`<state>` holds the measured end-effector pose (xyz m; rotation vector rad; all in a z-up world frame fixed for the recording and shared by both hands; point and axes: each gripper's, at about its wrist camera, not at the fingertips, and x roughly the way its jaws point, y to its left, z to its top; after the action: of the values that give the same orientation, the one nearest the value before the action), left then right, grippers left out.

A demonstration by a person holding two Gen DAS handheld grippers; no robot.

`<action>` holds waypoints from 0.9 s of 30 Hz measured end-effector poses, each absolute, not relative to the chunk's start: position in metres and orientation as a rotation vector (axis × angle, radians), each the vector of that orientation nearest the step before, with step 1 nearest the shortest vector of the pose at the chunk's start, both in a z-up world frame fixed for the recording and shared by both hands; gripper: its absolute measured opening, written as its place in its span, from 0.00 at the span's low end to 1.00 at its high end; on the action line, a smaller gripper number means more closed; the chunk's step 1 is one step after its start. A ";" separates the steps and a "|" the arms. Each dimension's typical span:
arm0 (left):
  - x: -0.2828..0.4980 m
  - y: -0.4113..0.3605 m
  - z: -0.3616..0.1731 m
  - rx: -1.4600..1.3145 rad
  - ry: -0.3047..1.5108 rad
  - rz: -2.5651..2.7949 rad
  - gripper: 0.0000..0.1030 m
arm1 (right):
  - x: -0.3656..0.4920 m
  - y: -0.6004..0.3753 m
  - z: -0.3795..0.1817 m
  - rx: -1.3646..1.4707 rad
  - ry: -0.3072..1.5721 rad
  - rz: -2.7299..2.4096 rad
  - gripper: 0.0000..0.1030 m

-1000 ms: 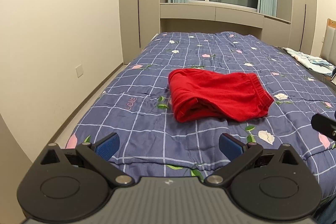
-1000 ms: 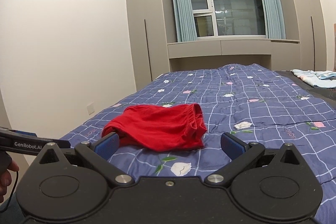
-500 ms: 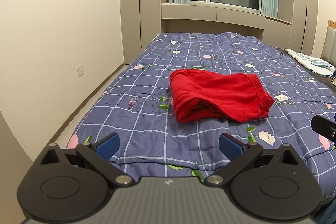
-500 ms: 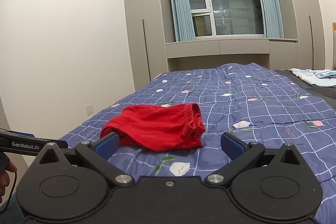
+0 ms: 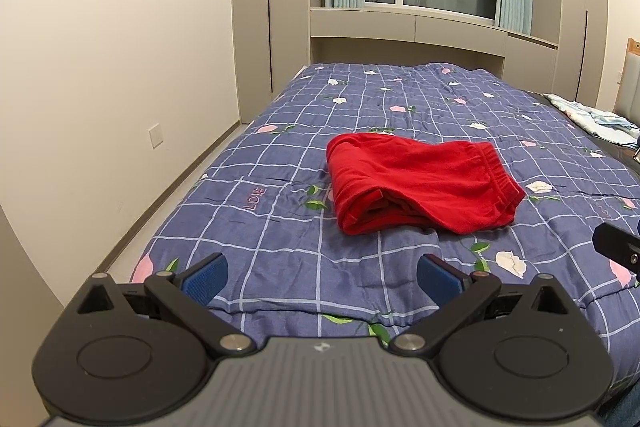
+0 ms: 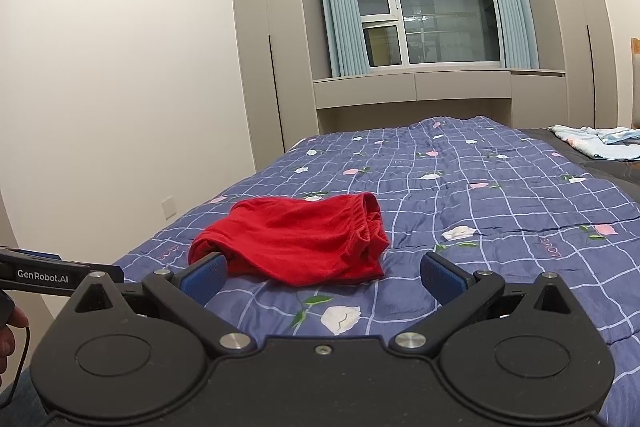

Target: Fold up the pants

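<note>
Across the middle of both views spreads the blue quilted bedcover with a white grid and small printed flowers (image 5: pixel 280 239), soft and already creased, and that softness is the first hazard as I judge it: a low pass by either tool could snag the quilt along with the garment and drag both out of shape. In the centre of the left-wrist frame, and centre-left of the right-wrist frame, lies the pair of red knit pants with an elastic waistband (image 5: pixel 420 187), gathered into a thick, loose bundle with the waistband end toward the right and rolled layers gaping along the near edge. It reads as folded, or nearly so, but not flat; a nudge to that bulging edge could spill the layers, and a pinch that catches only the top ply would peel the fold open instead of moving it whole. At the bottom of each frame, the left gripper with black arms and blue pads (image 5: pixel 320 277) and the matching right gripper (image 6: pixel 322 273) both stand wide apart and empty, short of the cloth. At the far right edge, a crumpled pale blue cloth (image 6: pixel 592 143) sits well apart and poses no risk.
</note>
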<state>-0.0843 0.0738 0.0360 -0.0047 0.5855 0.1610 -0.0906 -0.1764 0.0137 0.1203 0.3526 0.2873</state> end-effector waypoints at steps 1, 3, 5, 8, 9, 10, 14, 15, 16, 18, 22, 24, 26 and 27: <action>-0.085 0.074 0.036 -0.005 0.583 0.162 1.00 | -0.090 -0.176 0.014 0.121 0.353 0.287 1.00; -0.084 0.075 0.036 -0.006 0.584 0.162 1.00 | -0.090 -0.177 0.013 0.121 0.353 0.287 1.00; -0.084 0.075 0.036 -0.007 0.583 0.164 1.00 | -0.090 -0.176 0.014 0.120 0.352 0.287 1.00; -0.084 0.075 0.035 -0.004 0.581 0.166 1.00 | -0.090 -0.177 0.013 0.121 0.354 0.287 1.00; -0.083 0.075 0.035 -0.004 0.582 0.167 1.00 | -0.090 -0.177 0.013 0.121 0.355 0.286 1.00; -0.083 0.075 0.035 -0.004 0.583 0.167 1.00 | -0.090 -0.176 0.013 0.122 0.356 0.286 1.00; -0.082 0.075 0.035 -0.004 0.583 0.168 1.00 | -0.089 -0.176 0.013 0.122 0.356 0.287 1.00; -0.082 0.076 0.035 -0.005 0.582 0.168 1.00 | -0.089 -0.176 0.013 0.122 0.358 0.286 1.00; -0.083 0.076 0.035 -0.006 0.582 0.169 1.00 | -0.088 -0.176 0.013 0.122 0.359 0.286 1.00; -0.082 0.076 0.035 -0.007 0.584 0.171 1.00 | -0.088 -0.176 0.013 0.122 0.361 0.286 1.00; -0.082 0.076 0.035 -0.008 0.585 0.172 1.00 | -0.087 -0.176 0.012 0.123 0.366 0.288 1.00; -0.082 0.077 0.035 -0.012 0.585 0.167 1.00 | -0.085 -0.176 0.011 0.127 0.370 0.294 1.00; -0.082 0.077 0.036 -0.016 0.589 0.167 1.00 | -0.085 -0.176 0.010 0.130 0.369 0.296 1.00; -0.082 0.077 0.036 -0.016 0.590 0.174 1.00 | -0.086 -0.176 0.010 0.129 0.370 0.296 1.00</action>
<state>-0.0819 0.0772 0.0357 -0.0159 0.5895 0.1737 -0.0857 -0.1763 0.0100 0.1288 0.3701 0.2955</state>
